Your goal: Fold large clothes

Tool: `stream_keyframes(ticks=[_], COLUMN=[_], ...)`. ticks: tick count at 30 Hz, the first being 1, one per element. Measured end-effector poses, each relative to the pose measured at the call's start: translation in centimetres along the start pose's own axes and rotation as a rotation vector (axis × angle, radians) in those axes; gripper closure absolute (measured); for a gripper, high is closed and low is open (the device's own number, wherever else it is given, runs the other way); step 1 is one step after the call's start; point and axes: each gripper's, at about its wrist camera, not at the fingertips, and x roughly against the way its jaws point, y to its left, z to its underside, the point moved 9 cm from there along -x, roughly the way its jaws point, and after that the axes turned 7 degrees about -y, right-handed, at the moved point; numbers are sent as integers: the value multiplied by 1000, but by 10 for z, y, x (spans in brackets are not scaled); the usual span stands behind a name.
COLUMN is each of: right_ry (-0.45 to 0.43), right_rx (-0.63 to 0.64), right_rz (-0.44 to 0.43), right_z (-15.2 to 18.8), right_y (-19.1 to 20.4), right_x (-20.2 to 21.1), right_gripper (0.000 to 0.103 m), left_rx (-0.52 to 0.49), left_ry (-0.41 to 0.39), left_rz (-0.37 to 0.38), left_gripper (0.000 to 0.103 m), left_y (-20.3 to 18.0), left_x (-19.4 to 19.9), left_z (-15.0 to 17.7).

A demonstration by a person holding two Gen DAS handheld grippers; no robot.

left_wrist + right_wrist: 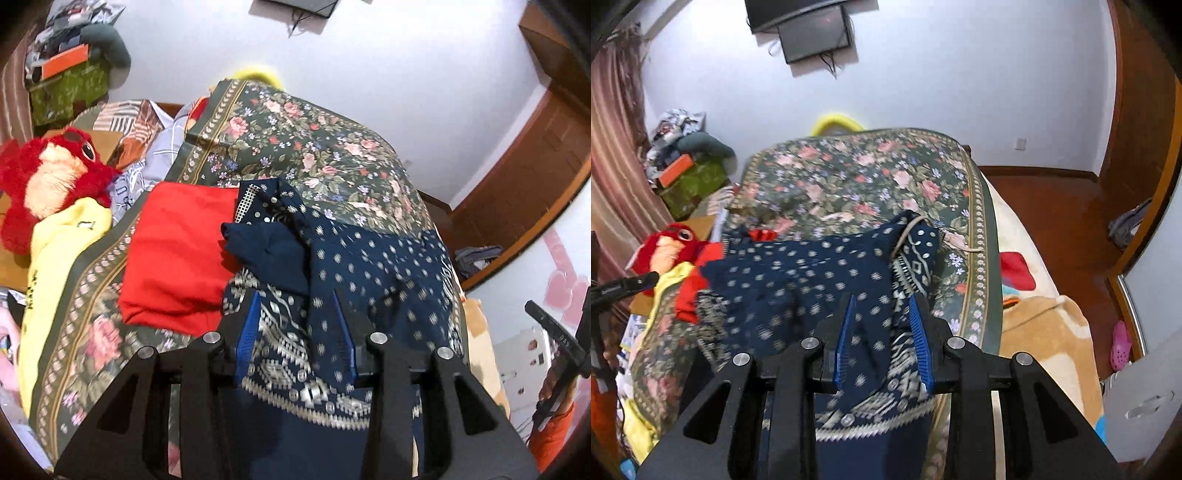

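A navy garment with white dots and a patterned border [369, 266] lies bunched on the floral bedspread [314, 140]. Its near edge rises into both grippers. My left gripper [295, 295] is shut on a thick fold of it, and the cloth fills the gap between the blue pads [245, 332]. In the right wrist view the same navy garment [798, 273] stretches to the left, and my right gripper [882, 299] is shut on a fold beside the border. The plain navy hem hangs below both grippers. A person's hand in an orange sleeve [554, 413] shows at the right edge.
A folded red garment [177, 254] lies left of the navy one, beside a yellow garment [55, 266] and a red plush toy [48, 184]. A tan blanket [1045, 332] covers the bed's right side. Boxes and clutter [690, 177] stand far left, and a pink shoe [1121, 349] lies on the floor.
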Motion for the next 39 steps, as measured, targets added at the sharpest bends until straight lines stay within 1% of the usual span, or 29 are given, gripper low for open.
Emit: stream_keyframes(ticks=[4,6,8,10,12,16,19,23,26,28,29,30,31,32,35,37,39], right_ry=[-6,3,14,33,48,104,154,209,252,272,281,295,304,313,340,335,337], right_rx=[4,11,10,4,-3,-17,-47,-81,-114,-117,-119,-121,-123,-126,-135,-159,-180], right_rz=[-20,-23,-26,-23,-11,-9,-22,-17,-11,-11,-11,-9,-7,-6,-8,-21,-41], right_z=[16,27,38,52,65,95,117,146,164,174,178,184,187,192,202,203,202], right_y=[9,12,15,13,11,8,6,3,1,0,0,-1,-2,-3,-4,-4,-4], right_x=[26,35,40,44,47,51,51,49,47,48,48,48,48,47,41,37,31], right_gripper=[76,76,75,72,64,62,61,55,54,54,53,49,47,43,42,42,41], left_rx=[-56,-94,-114,-114,-107,-90,-61,-19,45,100,120,140,149,167,243,286,305], left_ry=[5,9,17,39,69,140,204,265,305,344,363,385,391,394,390,389,390], left_rz=[0,-13,-14,-9,-7,-35,-36,-36,-33,-8,1,9,12,22,74,103,140], left_gripper=[60,57,51,49,48,47,47,47,47,47,47,47,46,42,33,33,33], left_y=[-7,-9,-9,-6,-1,11,21,32,43,49,51,53,54,55,51,48,41], left_x=[29,40,48,54,56,52,48,43,39,36,34,32,32,30,28,25,21], left_z=[24,41,57,79,101,139,172,207,229,244,251,260,264,270,277,278,277])
